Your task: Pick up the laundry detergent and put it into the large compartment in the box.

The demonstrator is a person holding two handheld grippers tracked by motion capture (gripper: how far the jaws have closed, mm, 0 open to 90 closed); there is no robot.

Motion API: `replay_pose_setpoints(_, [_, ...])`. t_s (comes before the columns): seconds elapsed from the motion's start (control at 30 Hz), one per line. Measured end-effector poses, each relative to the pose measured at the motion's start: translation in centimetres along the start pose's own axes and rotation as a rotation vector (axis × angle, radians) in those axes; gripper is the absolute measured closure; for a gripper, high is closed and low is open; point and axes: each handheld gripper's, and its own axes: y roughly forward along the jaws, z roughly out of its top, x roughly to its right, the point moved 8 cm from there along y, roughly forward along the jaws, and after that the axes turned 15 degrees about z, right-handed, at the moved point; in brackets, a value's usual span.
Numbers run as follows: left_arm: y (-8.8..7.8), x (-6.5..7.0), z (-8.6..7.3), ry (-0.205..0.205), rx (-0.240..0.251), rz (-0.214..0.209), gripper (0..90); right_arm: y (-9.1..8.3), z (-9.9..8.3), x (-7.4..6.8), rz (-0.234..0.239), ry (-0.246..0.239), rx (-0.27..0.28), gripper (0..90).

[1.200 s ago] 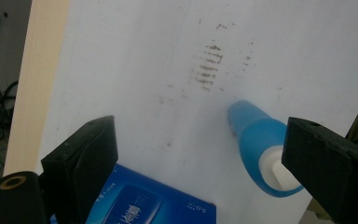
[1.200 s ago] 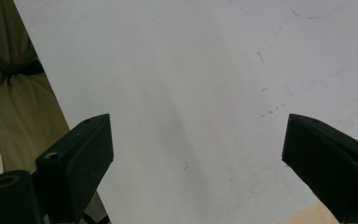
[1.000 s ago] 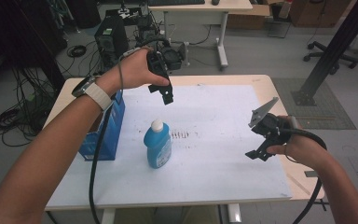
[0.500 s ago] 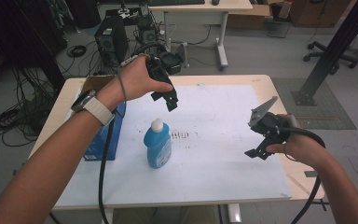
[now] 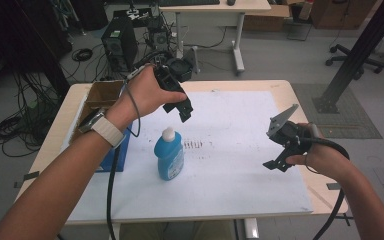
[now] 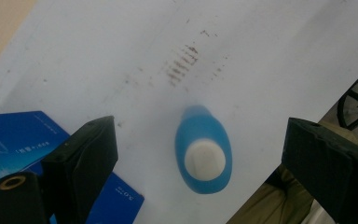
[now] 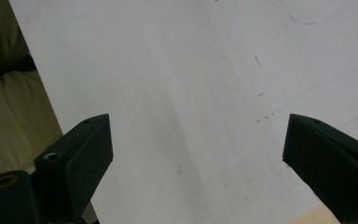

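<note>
1. The high view looks forward and down from above the person's side; the white table [image 5: 240, 170] fills the lower frame, floor and desks the upper.
2. The left gripper view looks almost straight down from close above, between its wide-apart jaws; the blue bottle [image 6: 204, 154] sits at centre.
3. The right gripper view looks down close on bare sheet.
4. The high and left gripper views share the bottle [image 5: 169, 154], the blue box [image 6: 14, 140] and the brown smudges [image 6: 182, 65].
</note>
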Motion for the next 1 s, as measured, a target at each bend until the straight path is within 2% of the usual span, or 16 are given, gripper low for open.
replay_pose_setpoints(0.53, [0.3, 0.5, -1.4, -0.114, -0.024, 0.024, 10.6, 0.3, 0.2, 0.0, 0.004, -0.018, 0.005, 8.5])
replay_pose_setpoints(1.0, [1.7, 0.9, -2.0, -0.164, -0.041, 0.031, 10.7, 0.5, 0.3, -0.1, 0.007, -0.023, 0.006, 8.5])
